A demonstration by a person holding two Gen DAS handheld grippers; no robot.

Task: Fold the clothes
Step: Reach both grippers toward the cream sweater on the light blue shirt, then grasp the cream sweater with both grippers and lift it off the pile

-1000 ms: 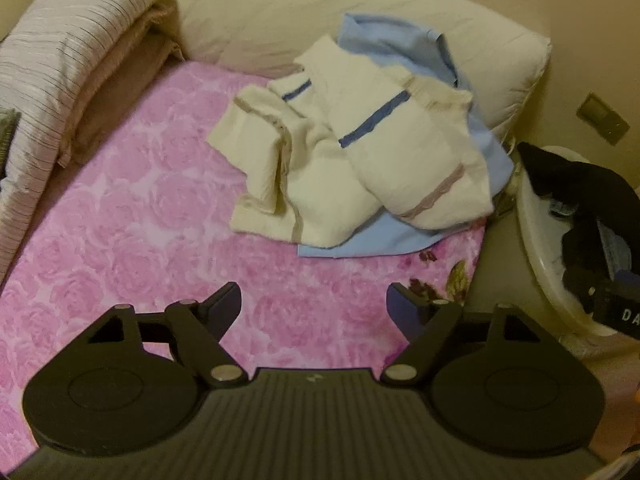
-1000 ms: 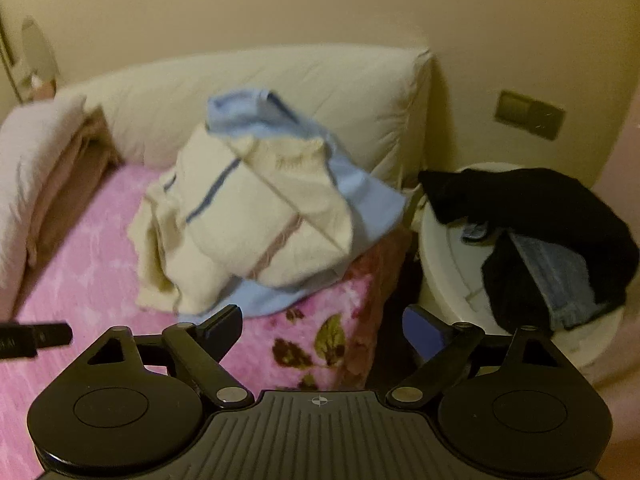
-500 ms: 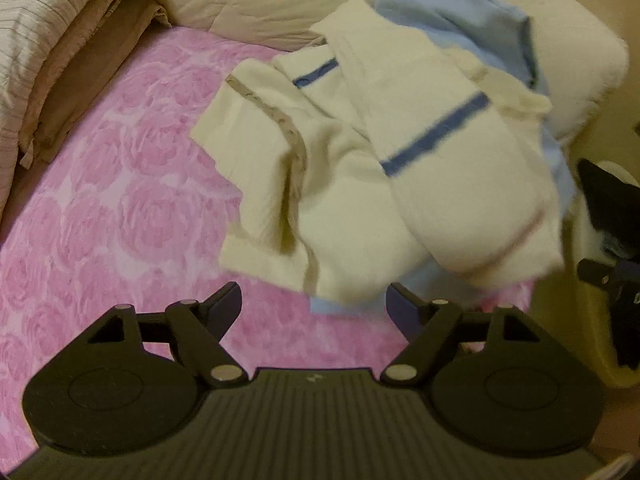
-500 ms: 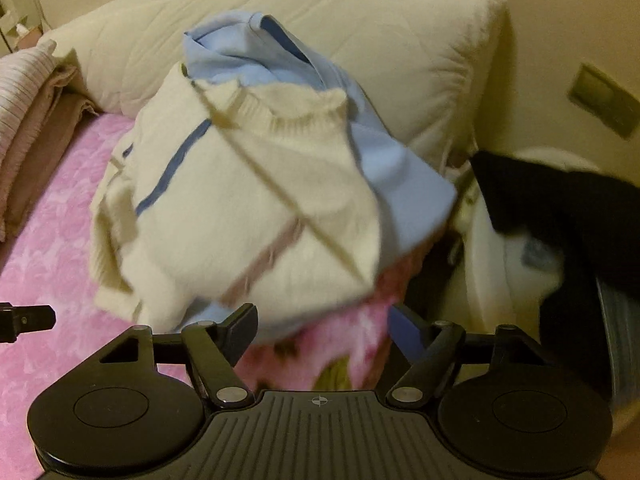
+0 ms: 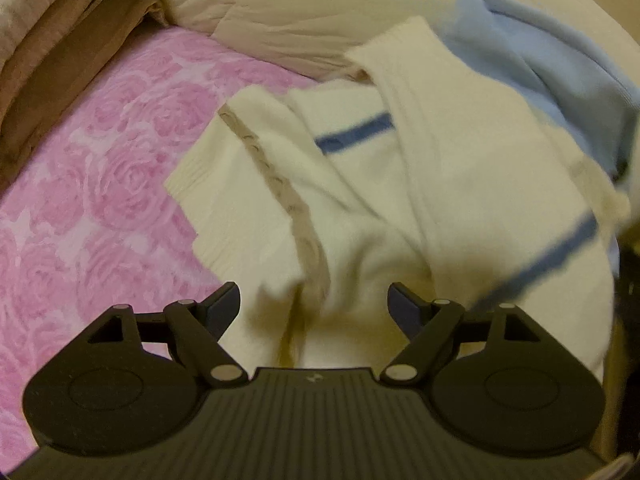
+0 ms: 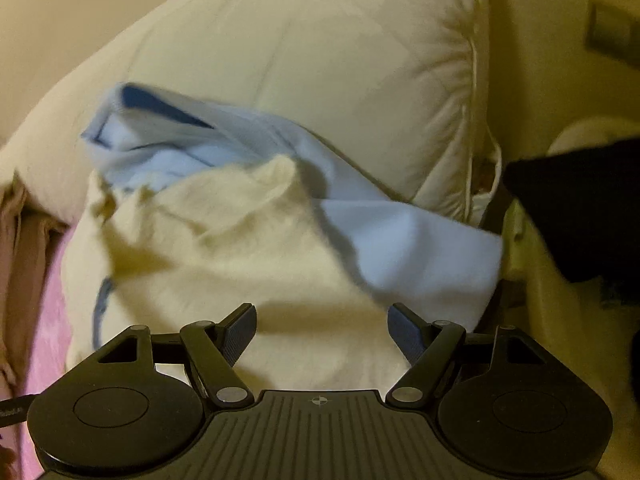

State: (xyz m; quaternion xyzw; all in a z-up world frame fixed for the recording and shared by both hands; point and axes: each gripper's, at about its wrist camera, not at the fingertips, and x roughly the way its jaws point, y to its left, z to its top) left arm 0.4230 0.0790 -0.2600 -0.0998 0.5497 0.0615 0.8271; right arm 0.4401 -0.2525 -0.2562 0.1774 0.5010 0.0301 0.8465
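A crumpled cream knit sweater [image 5: 360,200] with blue and tan stripes lies on the pink rose bedspread [image 5: 100,180]. It rests on top of a light blue garment [image 5: 540,80]. My left gripper [image 5: 313,300] hovers open just over the sweater's near edge, with cloth showing below the gap and neither pad pressing on it. In the right wrist view the cream sweater [image 6: 240,260] and the blue garment [image 6: 400,240] fill the middle. My right gripper [image 6: 322,320] is open close above the sweater's right part, with nothing held.
A large cream pillow [image 6: 320,60] backs the pile. Folded beige and brown blankets [image 5: 60,40] are stacked at the far left. To the right of the bed, black clothing [image 6: 580,208] drapes over a white basket [image 6: 540,280]. A wall switch [image 6: 612,32] is at top right.
Both grippers have come down and forward toward the clothes pile, so the sweater now fills each view. The right jaws have narrowed a little. The clothes lie as before.
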